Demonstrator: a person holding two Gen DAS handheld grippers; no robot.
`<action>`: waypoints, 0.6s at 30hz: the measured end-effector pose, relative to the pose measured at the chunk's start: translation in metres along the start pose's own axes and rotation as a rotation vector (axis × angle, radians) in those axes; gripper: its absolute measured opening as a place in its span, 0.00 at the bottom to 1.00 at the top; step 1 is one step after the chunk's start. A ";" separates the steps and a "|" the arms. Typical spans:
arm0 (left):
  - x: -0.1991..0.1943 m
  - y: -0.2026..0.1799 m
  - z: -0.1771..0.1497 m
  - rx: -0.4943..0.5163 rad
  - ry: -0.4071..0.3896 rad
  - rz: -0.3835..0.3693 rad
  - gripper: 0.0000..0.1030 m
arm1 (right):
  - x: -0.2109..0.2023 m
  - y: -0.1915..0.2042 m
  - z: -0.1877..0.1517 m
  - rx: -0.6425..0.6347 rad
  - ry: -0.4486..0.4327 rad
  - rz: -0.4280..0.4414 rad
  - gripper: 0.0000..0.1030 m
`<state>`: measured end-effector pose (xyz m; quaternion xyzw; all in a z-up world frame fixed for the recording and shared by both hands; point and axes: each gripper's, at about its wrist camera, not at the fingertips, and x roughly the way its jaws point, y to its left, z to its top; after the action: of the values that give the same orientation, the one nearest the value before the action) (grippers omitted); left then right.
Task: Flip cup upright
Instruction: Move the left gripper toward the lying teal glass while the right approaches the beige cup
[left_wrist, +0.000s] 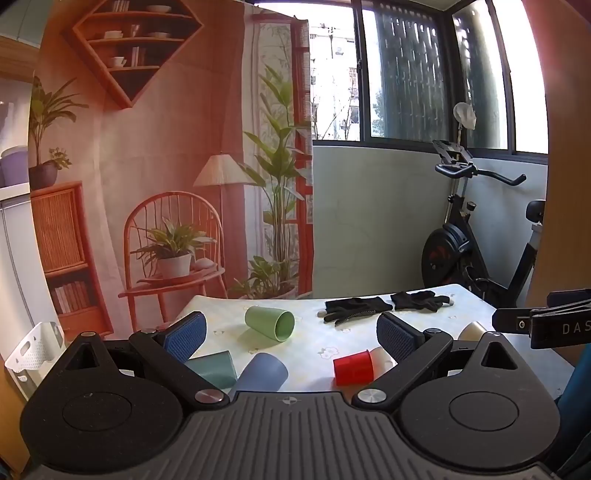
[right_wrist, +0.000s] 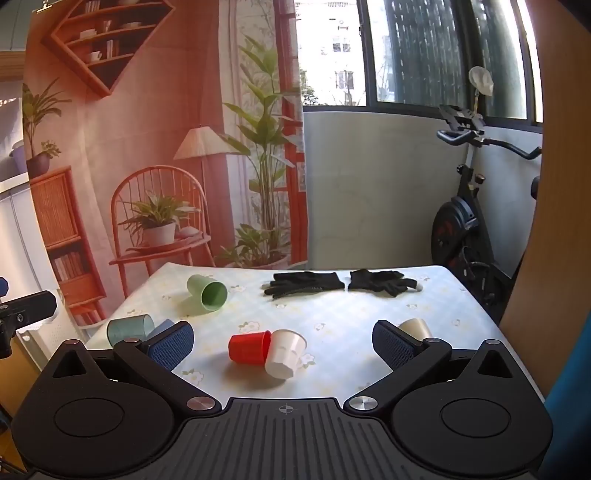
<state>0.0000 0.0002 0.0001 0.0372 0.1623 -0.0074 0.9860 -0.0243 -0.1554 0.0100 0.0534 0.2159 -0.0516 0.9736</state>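
Your left gripper (left_wrist: 291, 332) is spread wide, holding nothing; same for your right gripper (right_wrist: 282, 341), both hovering over the table's (right_wrist: 351, 317) near edge. All cups lie on their sides: green cup (right_wrist: 207, 291) toward the far left corner, teal cup (right_wrist: 129, 328) and blue cup (left_wrist: 260, 373) at the left edge, red cup (right_wrist: 249, 347) touching the white cup (right_wrist: 284, 354) near the middle, beige cup (right_wrist: 415, 326) by your right finger. Black gloves (right_wrist: 306, 283) sit along the far edge.
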 end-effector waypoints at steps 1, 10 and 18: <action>0.000 0.000 0.000 0.000 0.001 0.000 0.97 | 0.000 0.000 0.000 0.000 0.000 0.000 1.00; 0.000 0.000 0.000 -0.002 0.003 -0.001 0.97 | 0.000 0.001 0.000 0.000 0.000 -0.002 1.00; 0.003 -0.001 -0.001 -0.015 0.015 0.001 0.97 | 0.003 -0.001 0.000 0.003 0.004 -0.002 1.00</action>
<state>0.0026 -0.0004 -0.0016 0.0299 0.1700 -0.0054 0.9850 -0.0217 -0.1566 0.0086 0.0548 0.2179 -0.0526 0.9730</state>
